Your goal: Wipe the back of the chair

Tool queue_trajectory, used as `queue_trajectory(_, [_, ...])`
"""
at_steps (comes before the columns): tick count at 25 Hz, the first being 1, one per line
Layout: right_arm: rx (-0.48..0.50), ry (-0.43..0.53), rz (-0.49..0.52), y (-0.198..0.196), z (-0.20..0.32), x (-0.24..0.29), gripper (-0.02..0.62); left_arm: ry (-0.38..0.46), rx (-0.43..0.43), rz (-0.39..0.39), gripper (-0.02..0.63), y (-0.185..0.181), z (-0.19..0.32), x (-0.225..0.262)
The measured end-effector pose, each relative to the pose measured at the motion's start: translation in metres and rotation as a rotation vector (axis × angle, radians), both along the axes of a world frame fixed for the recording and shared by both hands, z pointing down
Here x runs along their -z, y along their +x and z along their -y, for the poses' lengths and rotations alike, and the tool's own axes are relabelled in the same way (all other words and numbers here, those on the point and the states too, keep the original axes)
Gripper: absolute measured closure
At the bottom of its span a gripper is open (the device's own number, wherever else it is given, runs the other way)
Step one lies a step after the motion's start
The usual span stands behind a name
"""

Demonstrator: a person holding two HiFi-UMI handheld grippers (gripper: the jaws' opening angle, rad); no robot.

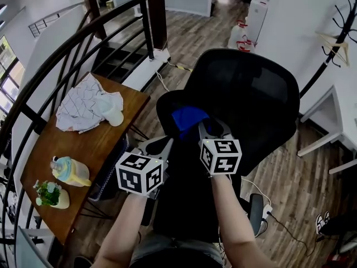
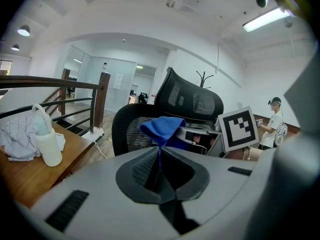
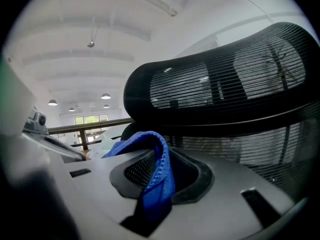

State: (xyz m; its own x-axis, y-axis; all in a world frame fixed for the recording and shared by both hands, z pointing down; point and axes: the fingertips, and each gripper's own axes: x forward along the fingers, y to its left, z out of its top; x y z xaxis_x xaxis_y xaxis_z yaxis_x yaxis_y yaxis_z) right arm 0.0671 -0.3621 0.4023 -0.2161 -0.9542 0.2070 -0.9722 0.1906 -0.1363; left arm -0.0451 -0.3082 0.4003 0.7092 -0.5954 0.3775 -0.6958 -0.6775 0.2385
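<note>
My left gripper [image 1: 165,144] and right gripper [image 1: 204,129] both clamped tight on the blue cloth [image 1: 187,119] (one edge each), black mesh chair back [image 1: 254,96] at 1 o'clock, wooden table [image 1: 92,147] at 9 o'clock

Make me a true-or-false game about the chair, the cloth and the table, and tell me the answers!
1. The left tongs and the right tongs both pinch the blue cloth. True.
2. The chair is red. False: it is black mesh.
3. A little green plant stands on the wooden table. True.
4. The blue cloth lies on the table. False: the tongs hold it up by the chair.
</note>
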Motion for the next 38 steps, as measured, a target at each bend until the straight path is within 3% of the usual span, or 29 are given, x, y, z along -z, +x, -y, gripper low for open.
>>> queue_trajectory(22, [-0.274, -0.012, 0.019, 0.179, -0.062, -0.010, 0.506, -0.037, -0.098, 0.014, 0.584, 0.085, -0.036, -0.015])
queue_trajectory(28, [-0.305, -0.014, 0.014, 0.212, -0.076, -0.013, 0.503, -0.033, -0.128, 0.011, 0.584, 0.111, -0.044, -0.014])
queue_trajectory(38, [-0.438, -0.033, 0.019, 0.279, -0.113, -0.017, 0.503, -0.049, -0.197, 0.012, 0.584, 0.152, -0.068, -0.018])
